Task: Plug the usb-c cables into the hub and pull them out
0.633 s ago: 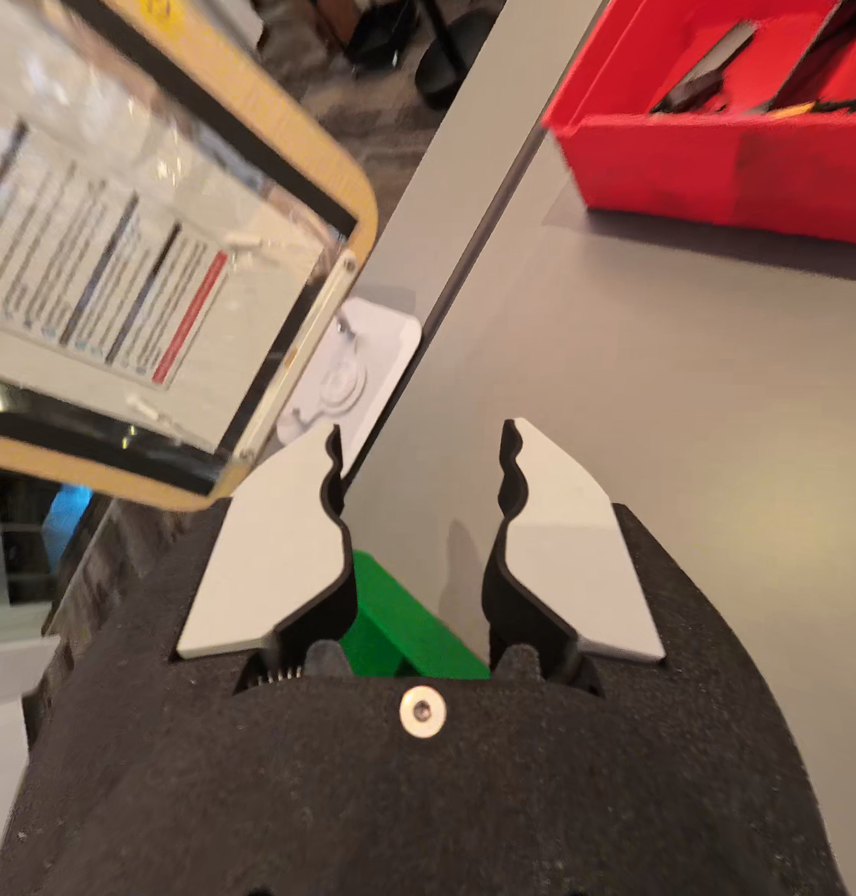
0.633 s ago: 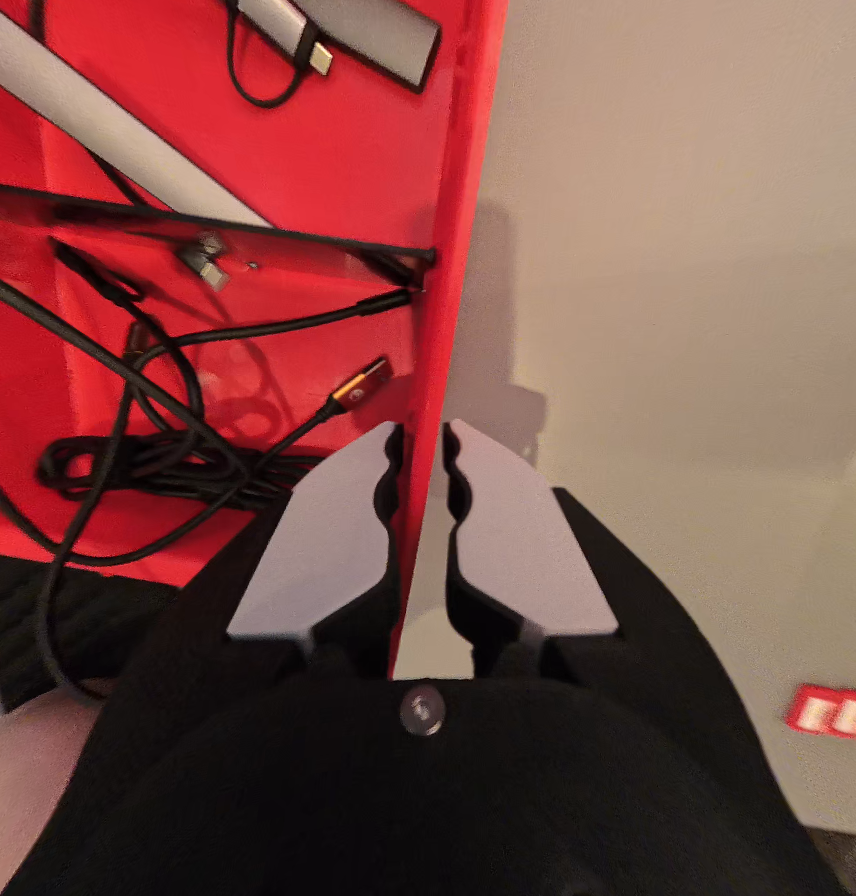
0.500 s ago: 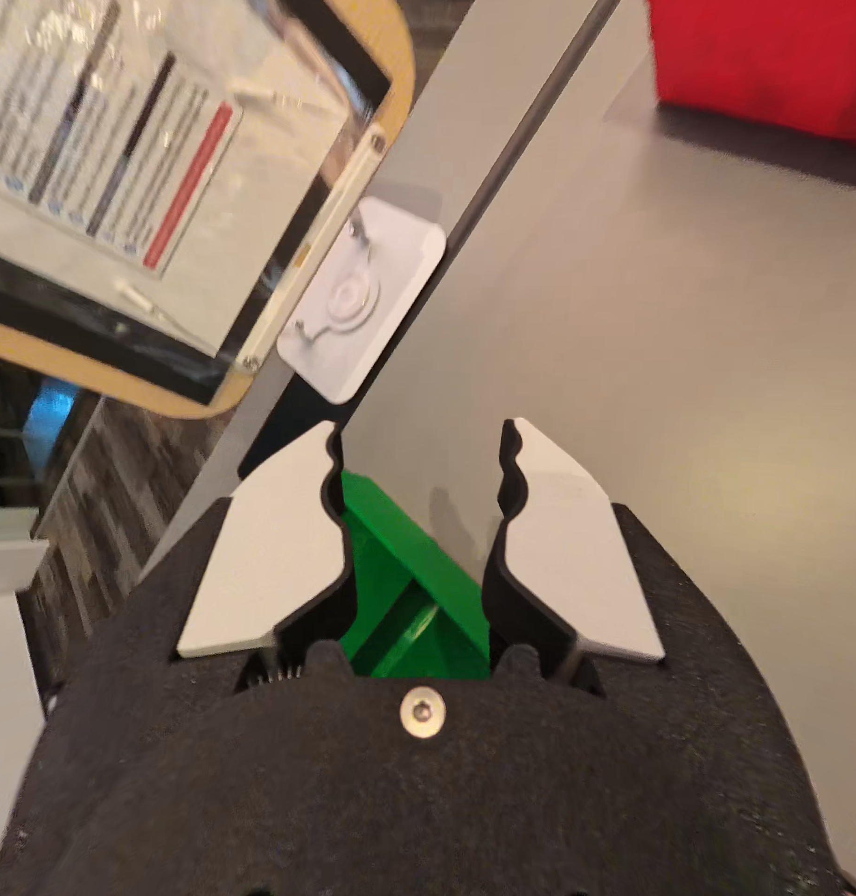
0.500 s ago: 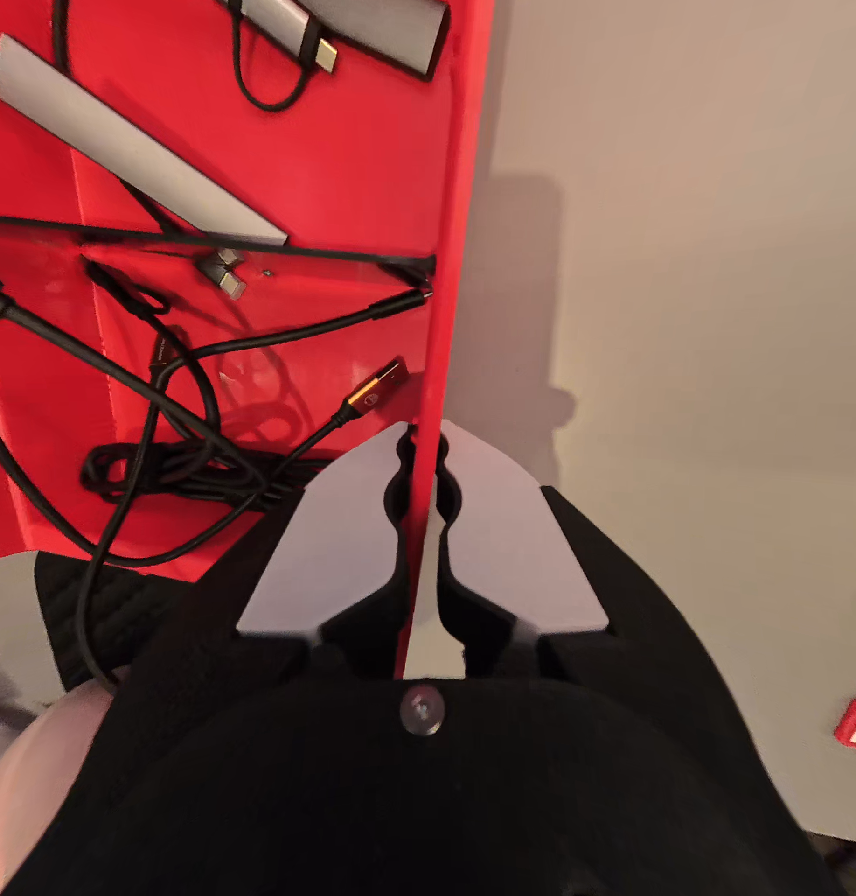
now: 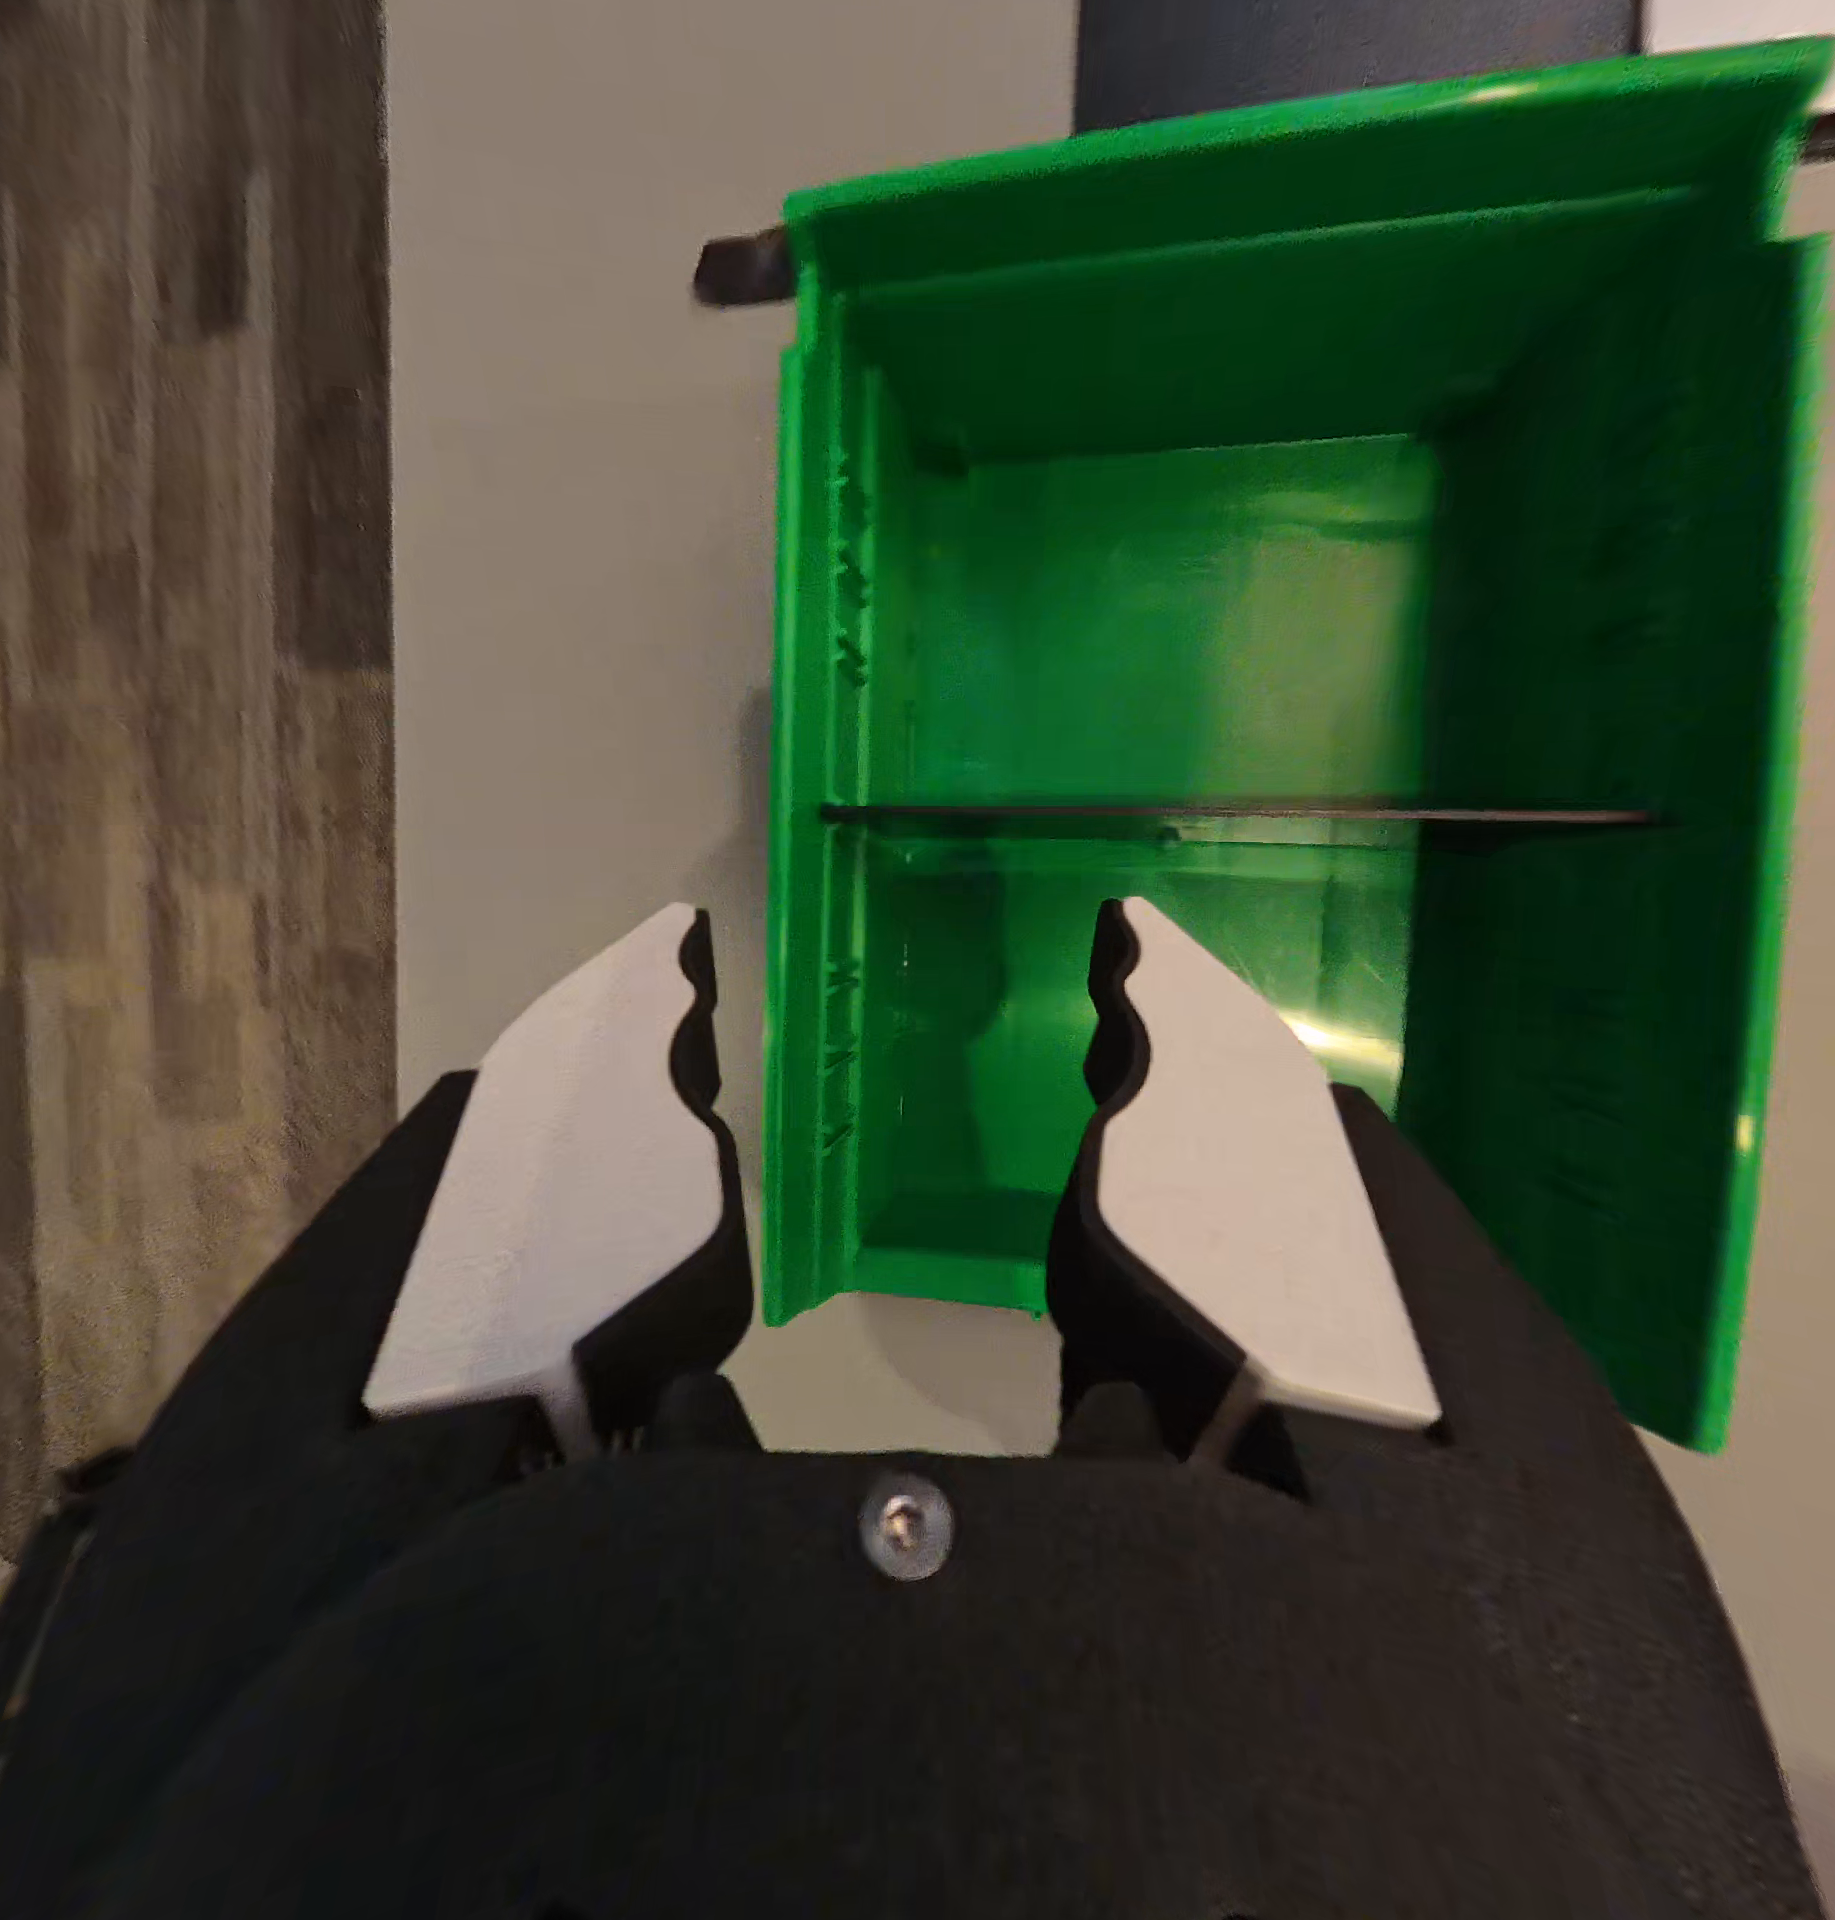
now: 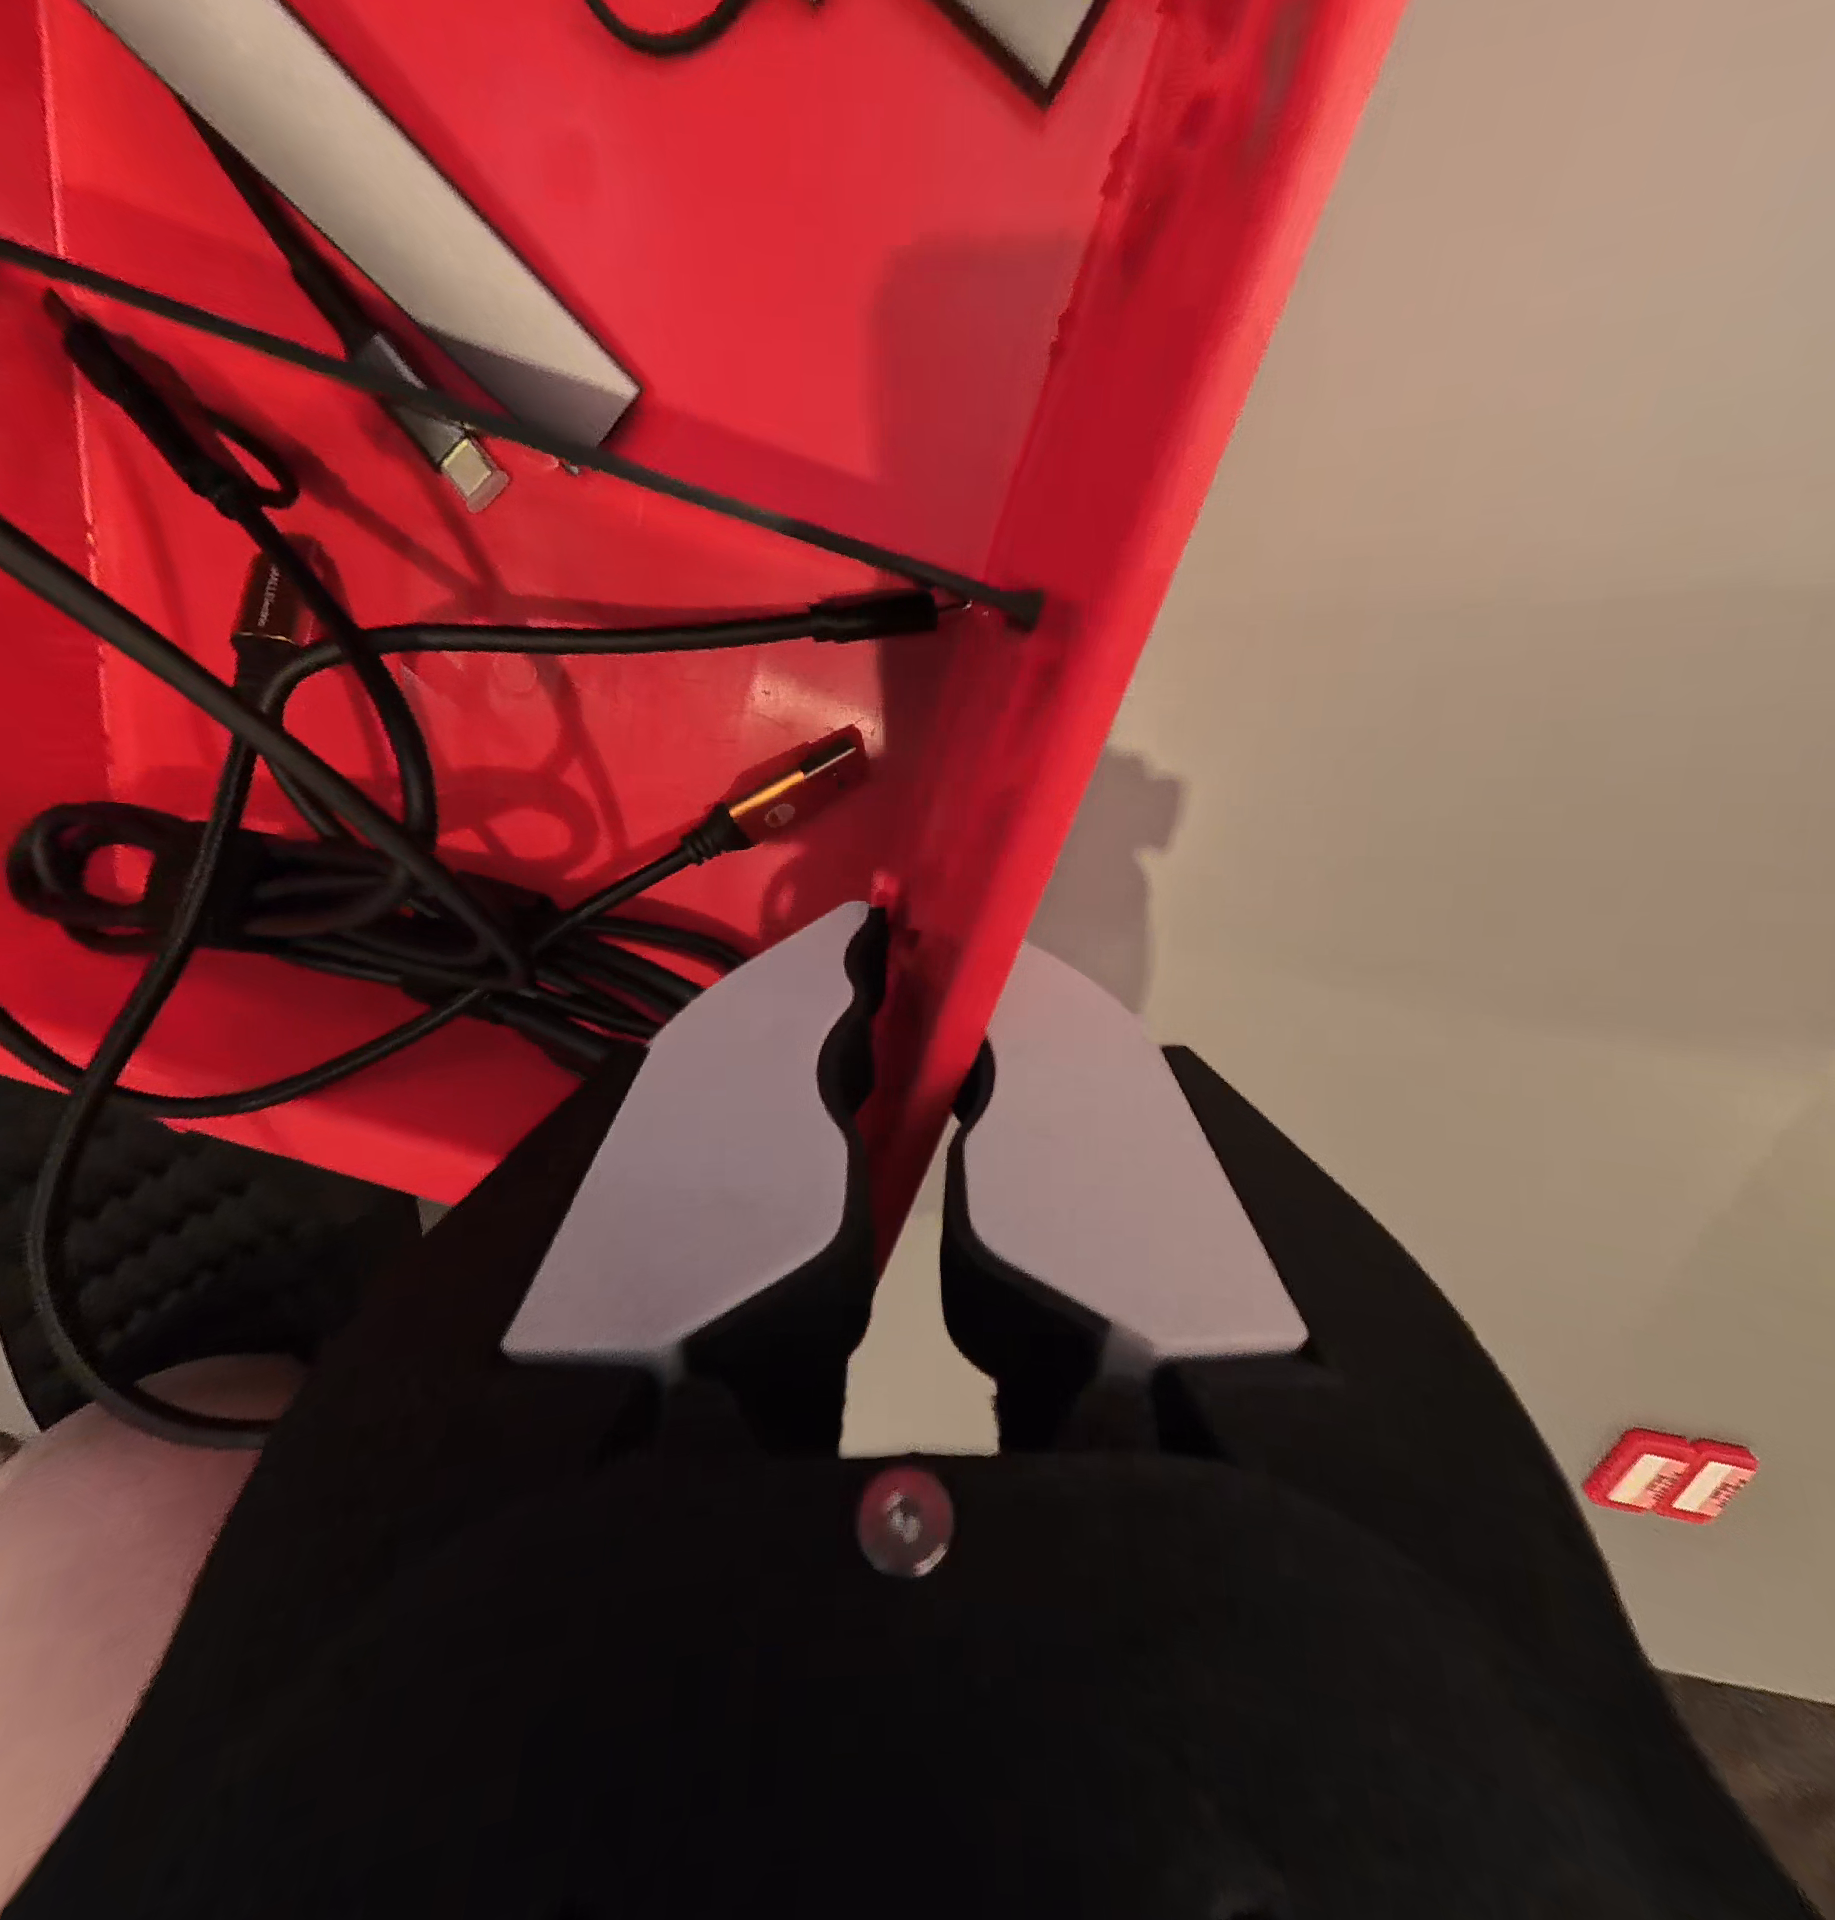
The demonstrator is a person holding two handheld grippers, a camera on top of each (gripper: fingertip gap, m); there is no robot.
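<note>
Fingers of my right gripper (image 6: pixel 918 997) clamp the red bin's wall (image 6: pixel 1006 810); cables (image 6: pixel 373 914) and grey hub (image 6: pixel 456 301) lie inside, beyond. My left gripper (image 5: pixel 897 925) gapes over the green bin's wall (image 5: pixel 804 1039). Tilting the red bin could spill cables.

You've got a bright green bin (image 5: pixel 1578 727) here, a red bin (image 6: pixel 788 260) there, black cables (image 6: pixel 300 914), one orange-tipped plug (image 6: pixel 788 795).
</note>
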